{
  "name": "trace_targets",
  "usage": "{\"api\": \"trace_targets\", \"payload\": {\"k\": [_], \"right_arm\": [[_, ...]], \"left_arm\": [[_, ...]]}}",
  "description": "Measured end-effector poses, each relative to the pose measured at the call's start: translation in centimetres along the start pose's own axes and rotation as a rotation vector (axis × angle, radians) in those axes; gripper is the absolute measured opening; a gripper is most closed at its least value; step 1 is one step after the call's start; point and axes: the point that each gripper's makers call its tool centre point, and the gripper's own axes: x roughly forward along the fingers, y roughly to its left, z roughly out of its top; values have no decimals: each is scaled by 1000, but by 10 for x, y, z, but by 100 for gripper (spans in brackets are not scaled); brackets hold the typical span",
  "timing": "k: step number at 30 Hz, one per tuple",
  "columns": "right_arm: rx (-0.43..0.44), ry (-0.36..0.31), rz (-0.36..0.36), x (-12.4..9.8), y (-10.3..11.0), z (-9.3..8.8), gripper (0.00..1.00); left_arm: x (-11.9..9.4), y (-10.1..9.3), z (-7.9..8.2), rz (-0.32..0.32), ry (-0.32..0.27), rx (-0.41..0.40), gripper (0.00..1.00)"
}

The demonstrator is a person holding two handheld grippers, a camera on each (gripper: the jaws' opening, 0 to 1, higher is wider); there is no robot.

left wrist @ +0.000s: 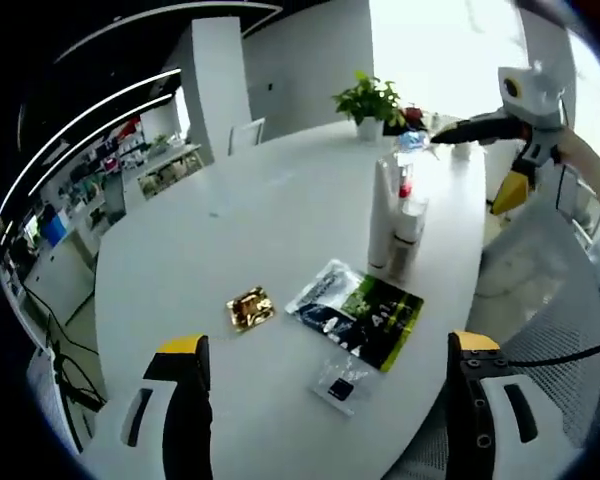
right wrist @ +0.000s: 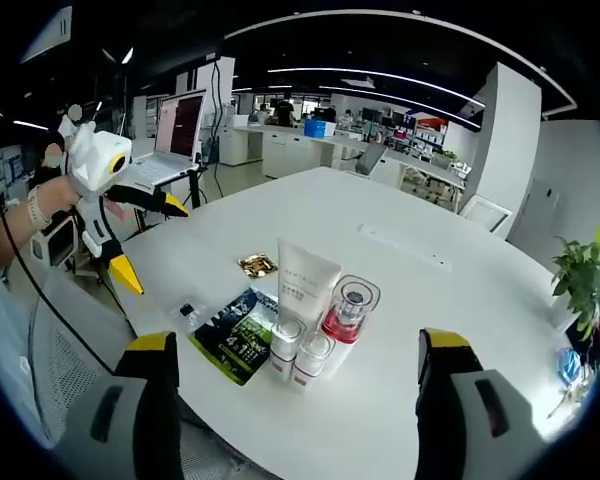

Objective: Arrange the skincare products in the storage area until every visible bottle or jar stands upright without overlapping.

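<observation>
On the white table (left wrist: 230, 220) a tall white tube (left wrist: 382, 215) stands upright beside a red bottle with a clear cap (left wrist: 405, 185) and small white bottles (left wrist: 408, 225). The right gripper view shows the same group close: tube (right wrist: 305, 275), red bottle (right wrist: 348, 310), and two small white bottles (right wrist: 285, 345) in front, all upright and touching. My left gripper (left wrist: 328, 345) is open over the table's near edge. My right gripper (right wrist: 298, 345) is open, facing the group from a short distance. Each gripper also appears in the other's view, right gripper (left wrist: 480, 160) and left gripper (right wrist: 152, 240), both held above the table edge.
A black-and-green sachet (left wrist: 360, 312) lies flat near the bottles, with a gold packet (left wrist: 250, 308) and a small clear packet (left wrist: 342, 382) close by. A potted plant (left wrist: 370, 100) stands at the far end. A laptop (right wrist: 175, 130) and a mesh chair (right wrist: 60, 350) are at the table's side.
</observation>
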Motion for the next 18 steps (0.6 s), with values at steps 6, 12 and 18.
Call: {"api": "trace_targets", "payload": {"k": [6, 12, 18], "right_arm": [[15, -12, 2, -2, 0, 3, 100], [6, -4, 9, -4, 2, 3, 100], [-16, -18, -3, -5, 1, 6, 100]], "left_arm": [[-10, 2, 11, 34, -40, -18, 94], [-15, 4, 17, 51, -69, -26, 89], [-19, 6, 22, 66, -92, -33, 88]]}}
